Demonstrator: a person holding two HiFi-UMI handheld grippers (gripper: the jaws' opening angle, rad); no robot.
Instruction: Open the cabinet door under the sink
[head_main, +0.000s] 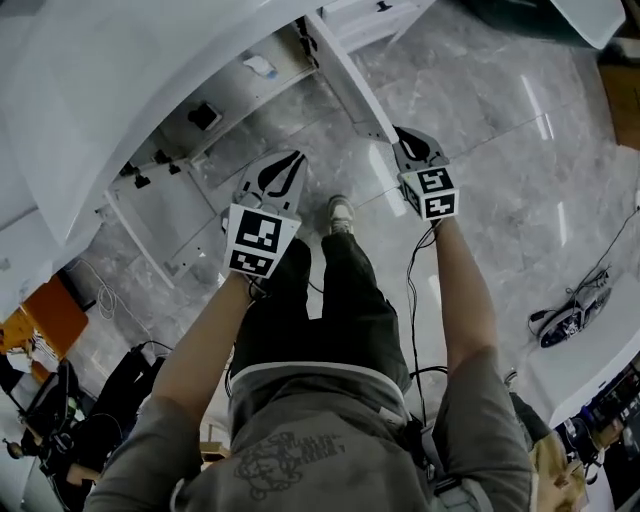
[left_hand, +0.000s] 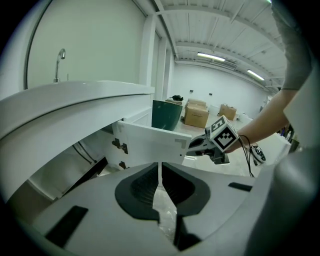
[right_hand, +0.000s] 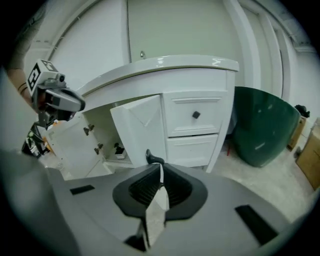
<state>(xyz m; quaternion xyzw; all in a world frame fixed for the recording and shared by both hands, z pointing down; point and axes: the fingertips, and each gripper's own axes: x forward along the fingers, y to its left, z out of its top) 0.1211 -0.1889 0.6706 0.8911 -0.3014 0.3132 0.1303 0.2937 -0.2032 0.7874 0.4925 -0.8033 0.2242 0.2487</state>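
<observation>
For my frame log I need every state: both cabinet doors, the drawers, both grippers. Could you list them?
Left door: open.
Right door: open, swung outward.
Drawers: closed.
Left gripper: jaws together, empty.
Right gripper: jaws together, black handle at its tips.

Only the tip of the faucet (right_hand: 142, 54) showing above the countertop (right_hand: 165, 64), small dark item (right_hand: 118, 149) far inside the cabinet (right_hand: 192, 145) too small to tell, green bin (right_hand: 260, 127) left side hidden by the cabinet corner, black handle (right_hand: 153, 158) base hidden behind the right gripper (right_hand: 160, 167)
</observation>
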